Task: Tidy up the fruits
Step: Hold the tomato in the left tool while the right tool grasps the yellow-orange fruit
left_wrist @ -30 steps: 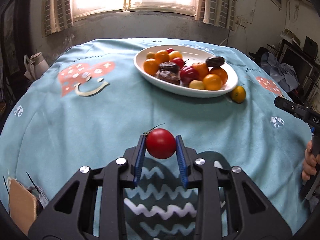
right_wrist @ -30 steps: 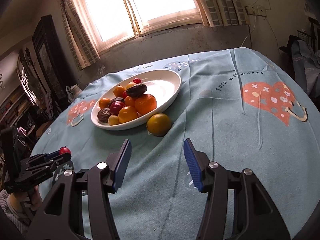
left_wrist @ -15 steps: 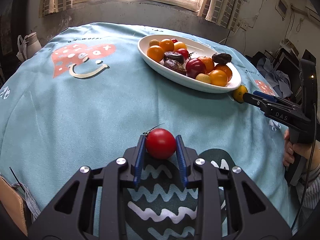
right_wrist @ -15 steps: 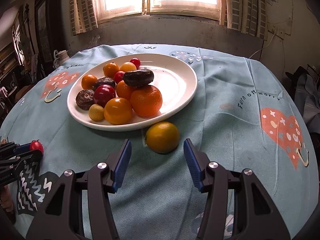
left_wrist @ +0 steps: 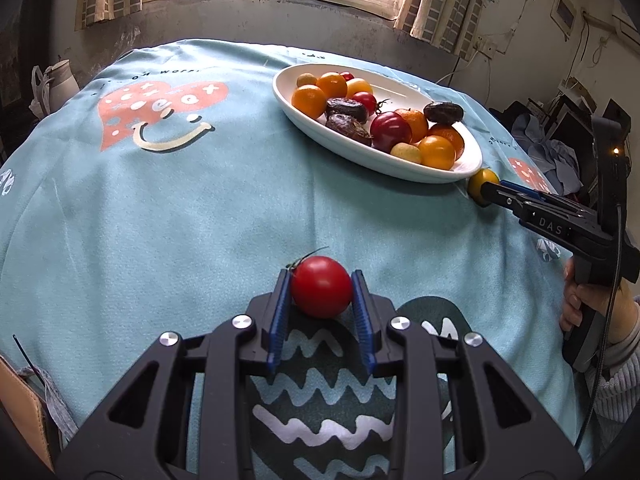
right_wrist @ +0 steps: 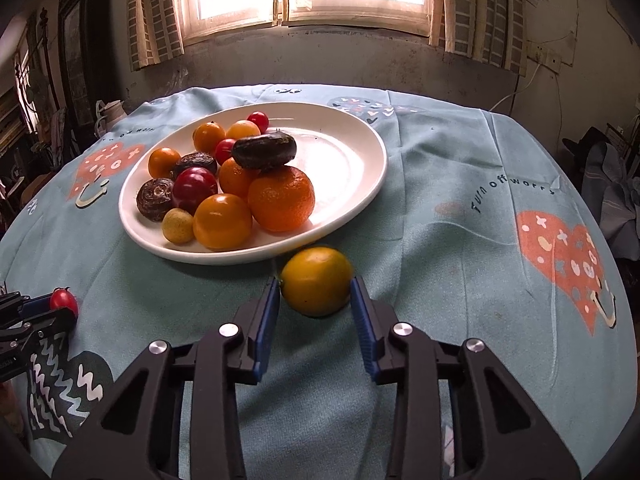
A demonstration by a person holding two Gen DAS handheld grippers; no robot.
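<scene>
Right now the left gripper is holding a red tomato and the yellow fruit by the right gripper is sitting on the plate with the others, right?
Not quite. The left gripper does hold the tomato, but the yellow fruit lies on the cloth just outside the plate, between the right gripper's fingers. The right wrist view shows it.

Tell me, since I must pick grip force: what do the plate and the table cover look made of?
The plate looks like glazed ceramic, possibly melamine: white, smooth, with bright window glare on its bare part. The table cover looks like soft matte woven cloth: it wrinkles and folds, shows a fine weave, and carries printed hearts and lettering.
</scene>
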